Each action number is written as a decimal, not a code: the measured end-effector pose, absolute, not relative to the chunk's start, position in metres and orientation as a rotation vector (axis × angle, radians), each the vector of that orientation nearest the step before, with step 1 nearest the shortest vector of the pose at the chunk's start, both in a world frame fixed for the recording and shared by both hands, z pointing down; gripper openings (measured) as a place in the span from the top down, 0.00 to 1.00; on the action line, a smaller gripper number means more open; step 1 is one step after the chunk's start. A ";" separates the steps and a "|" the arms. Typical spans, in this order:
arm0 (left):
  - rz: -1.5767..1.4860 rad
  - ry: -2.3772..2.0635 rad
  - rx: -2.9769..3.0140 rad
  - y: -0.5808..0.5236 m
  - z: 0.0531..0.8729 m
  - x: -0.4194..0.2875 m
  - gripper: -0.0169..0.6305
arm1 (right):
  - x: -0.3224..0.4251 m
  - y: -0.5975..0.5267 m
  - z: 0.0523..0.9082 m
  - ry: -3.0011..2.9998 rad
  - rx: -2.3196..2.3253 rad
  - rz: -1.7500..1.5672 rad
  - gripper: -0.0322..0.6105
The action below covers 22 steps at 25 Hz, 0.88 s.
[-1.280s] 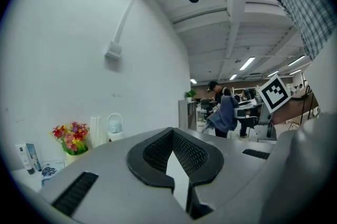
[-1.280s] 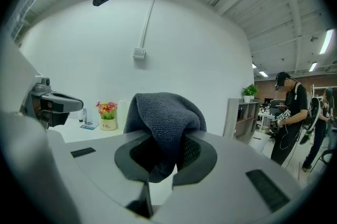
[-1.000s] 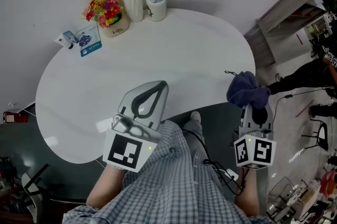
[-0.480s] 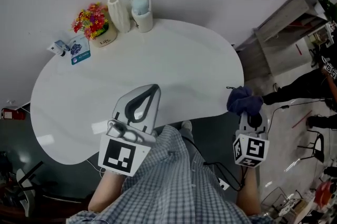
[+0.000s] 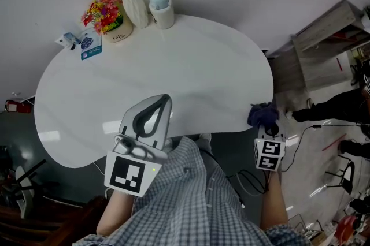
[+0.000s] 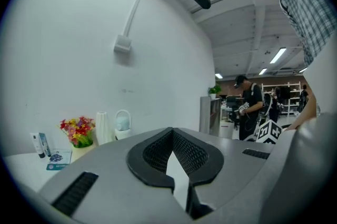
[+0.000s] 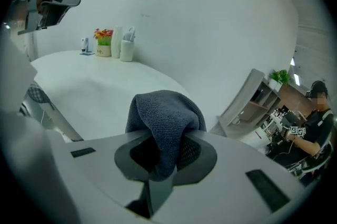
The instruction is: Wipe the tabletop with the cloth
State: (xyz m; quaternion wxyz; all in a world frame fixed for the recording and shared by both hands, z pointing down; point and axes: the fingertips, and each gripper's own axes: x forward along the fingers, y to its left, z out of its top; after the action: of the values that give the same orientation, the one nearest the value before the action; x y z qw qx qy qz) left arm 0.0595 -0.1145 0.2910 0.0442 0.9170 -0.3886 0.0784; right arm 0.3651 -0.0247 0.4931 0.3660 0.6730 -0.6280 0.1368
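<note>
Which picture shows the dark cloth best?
The right gripper view: the cloth fills the middle, pinched in the right gripper. The head view shows only a small dark bundle beside the table. The left gripper view misses it.

White bench (image 5: 219, 71), open across most of its top; clutter only along the far left edge.
A flower pot (image 5: 107, 18), ribbed vase (image 5: 134, 7) and handled cup (image 5: 162, 6) stand close together there, a card (image 5: 91, 45) and small tube (image 5: 65, 40) beside them. The left hand-held gripper (image 5: 164, 100), jaws together, hangs over the near edge; the right hand-held gripper (image 5: 266, 125), clamped on the cloth (image 5: 259, 114), sits just off the near right edge.
</note>
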 end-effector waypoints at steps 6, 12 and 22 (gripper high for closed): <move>0.264 -1.235 2.761 -0.115 0.299 0.051 0.97 | 0.316 -0.019 0.541 -1.692 1.484 0.455 0.89; 0.271 -1.269 2.756 -0.116 0.299 0.036 0.97 | 0.226 -0.025 0.541 -1.874 1.383 0.499 0.89; 0.299 -1.319 2.749 -0.110 0.297 0.003 0.97 | 0.104 -0.060 0.539 -2.121 1.216 0.475 0.89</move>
State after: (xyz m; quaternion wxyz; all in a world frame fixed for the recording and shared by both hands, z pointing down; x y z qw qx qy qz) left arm 0.0034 -0.1103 0.2973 0.0388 0.8966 -0.4302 0.0976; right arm 0.1043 -0.0599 0.5387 0.3197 0.4626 -0.8070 0.1806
